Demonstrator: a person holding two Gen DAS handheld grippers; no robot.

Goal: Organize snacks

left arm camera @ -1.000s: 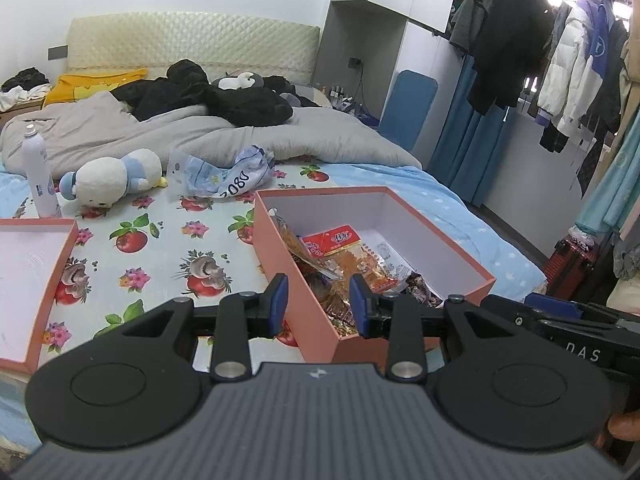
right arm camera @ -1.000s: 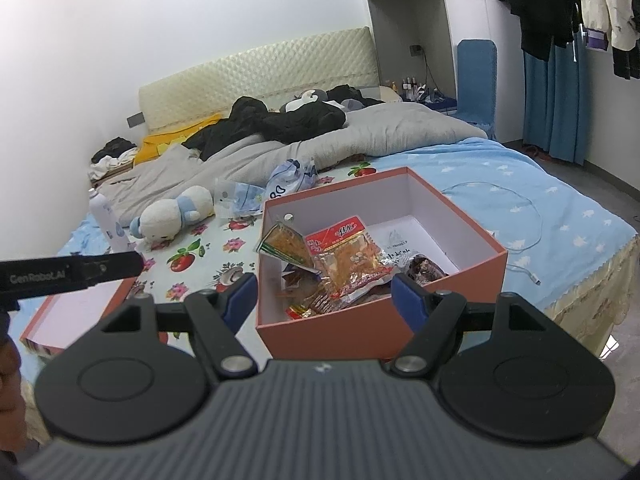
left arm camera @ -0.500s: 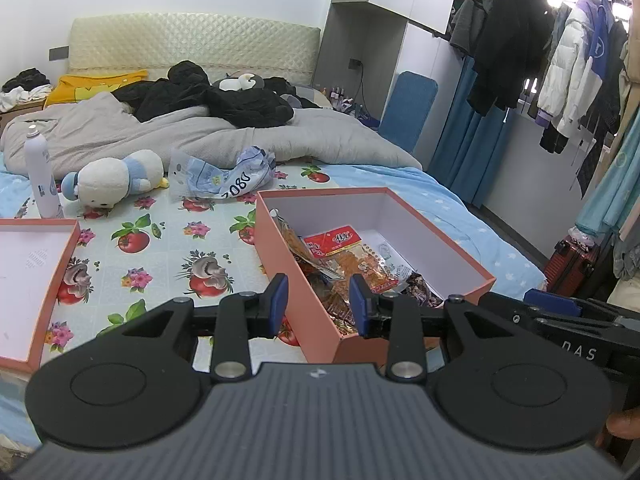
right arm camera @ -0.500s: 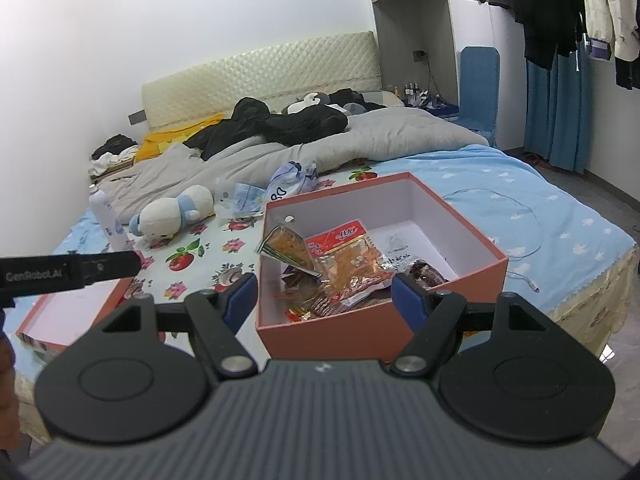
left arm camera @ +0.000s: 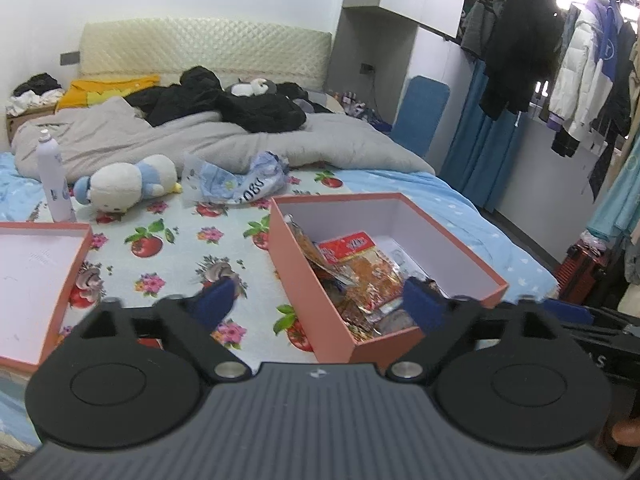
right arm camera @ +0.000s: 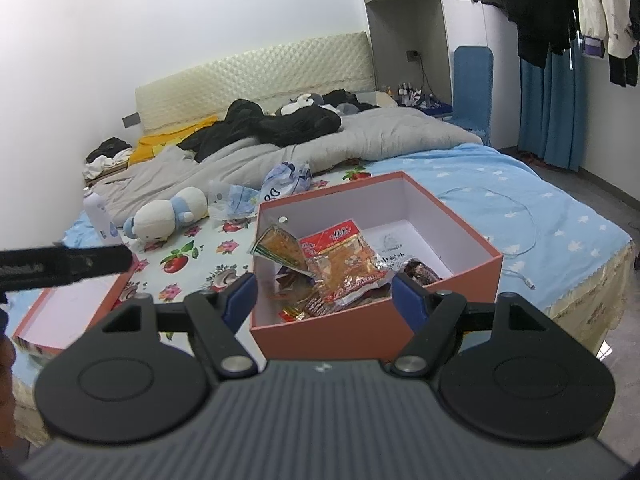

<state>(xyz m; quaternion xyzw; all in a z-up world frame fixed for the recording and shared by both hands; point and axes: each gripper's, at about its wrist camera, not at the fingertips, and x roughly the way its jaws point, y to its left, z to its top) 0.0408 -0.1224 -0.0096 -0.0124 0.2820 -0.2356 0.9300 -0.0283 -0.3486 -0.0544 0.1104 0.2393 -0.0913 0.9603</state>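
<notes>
Sitting loose in the salmon-pink box (right arm camera: 376, 332) on the bed: snack packets (right arm camera: 340, 264), piled toward its 9 o'clock wall, red-labelled one on top. Box lid (left arm camera: 36, 276) lies well apart at 9 o'clock. Risk: crinkly packets could slip or drag neighbours if pinched at an edge. Left gripper (left arm camera: 316, 304) and right gripper (right arm camera: 324, 296) hover short of the box, tilted down, jaws opening, nothing between them.

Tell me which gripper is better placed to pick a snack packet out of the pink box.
Probably the right gripper: the pink box sits centred before it, with the red snack packet between its opening, empty jaws. The left gripper, also opening and empty, straddles the box's near corner.
</notes>
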